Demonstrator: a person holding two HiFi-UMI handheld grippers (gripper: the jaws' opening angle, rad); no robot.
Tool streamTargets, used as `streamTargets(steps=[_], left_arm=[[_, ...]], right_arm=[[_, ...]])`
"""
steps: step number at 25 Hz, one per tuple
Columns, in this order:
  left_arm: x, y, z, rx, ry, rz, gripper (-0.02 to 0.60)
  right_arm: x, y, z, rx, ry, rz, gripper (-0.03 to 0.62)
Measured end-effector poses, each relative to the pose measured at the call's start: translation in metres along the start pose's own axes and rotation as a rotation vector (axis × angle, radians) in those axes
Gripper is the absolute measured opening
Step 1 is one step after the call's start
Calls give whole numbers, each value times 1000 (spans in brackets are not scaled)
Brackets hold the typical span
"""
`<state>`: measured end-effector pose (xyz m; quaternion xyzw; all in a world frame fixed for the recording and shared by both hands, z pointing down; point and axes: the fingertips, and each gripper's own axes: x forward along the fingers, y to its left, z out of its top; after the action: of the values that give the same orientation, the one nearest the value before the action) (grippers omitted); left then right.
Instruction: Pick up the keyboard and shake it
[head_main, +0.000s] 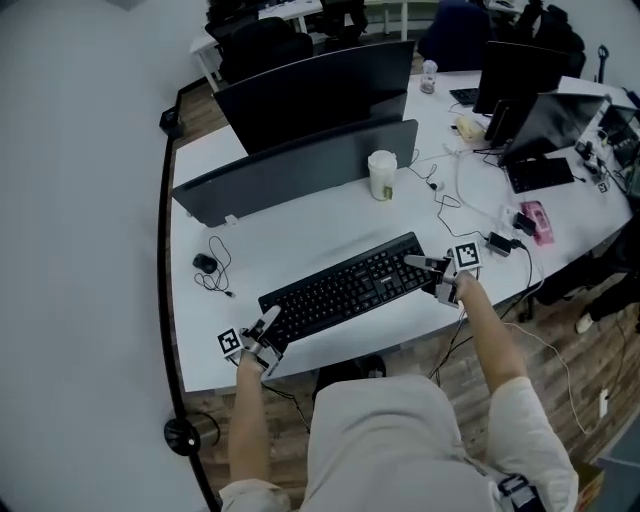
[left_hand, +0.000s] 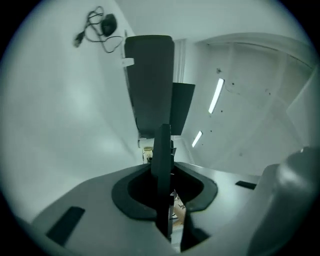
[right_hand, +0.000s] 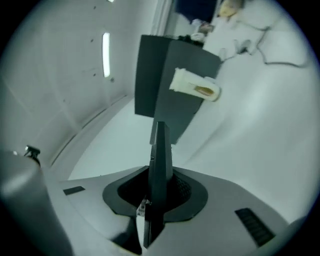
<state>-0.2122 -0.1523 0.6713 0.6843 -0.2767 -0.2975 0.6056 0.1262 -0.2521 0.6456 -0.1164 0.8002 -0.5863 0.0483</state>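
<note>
A black keyboard (head_main: 345, 285) lies slantwise across the white desk (head_main: 300, 225) in the head view. My left gripper (head_main: 265, 328) is shut on its near-left end and my right gripper (head_main: 432, 268) is shut on its right end. In the left gripper view the keyboard (left_hand: 163, 145) shows edge-on as a thin dark slab pinched between the pale jaws of the left gripper (left_hand: 162, 172). The right gripper view shows the same: the keyboard's edge (right_hand: 160, 145) is clamped in the right gripper (right_hand: 159, 167). Whether the keyboard is off the desk I cannot tell.
Two dark monitor backs (head_main: 300, 165) stand behind the keyboard, with a pale cup (head_main: 381, 174) beside them. A black mouse with a coiled cable (head_main: 205, 263) lies at the left. Cables, a pink object (head_main: 536, 220) and a laptop (head_main: 540, 125) crowd the right end.
</note>
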Motion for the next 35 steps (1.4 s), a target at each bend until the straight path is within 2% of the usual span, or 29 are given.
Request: streamTargets(steps=[3,8,15,20,29,35], left_arm=[[-11,22,-11,-47,-3,74,107],[-24,32,-14,-43,22,132,109],[-23,39,-14,-27,53,152,110],[-23,44,-16,-39,67,183,112],[-25,55,-22,-67,57,182,112],[-28,59,-19,-48,58,197,115]], right_arm=[[-5,-32,-18,90,-65,-56,114],[-4,-45,-42,125,-80,-71,117],[-8,-50,-51,107,-110,-73,120],[-13,-65,-58,98,-107,-119,124],[-13,-71,-62,100,-81,-167,133],[-12,-77,-66,98,-83,-183,136]])
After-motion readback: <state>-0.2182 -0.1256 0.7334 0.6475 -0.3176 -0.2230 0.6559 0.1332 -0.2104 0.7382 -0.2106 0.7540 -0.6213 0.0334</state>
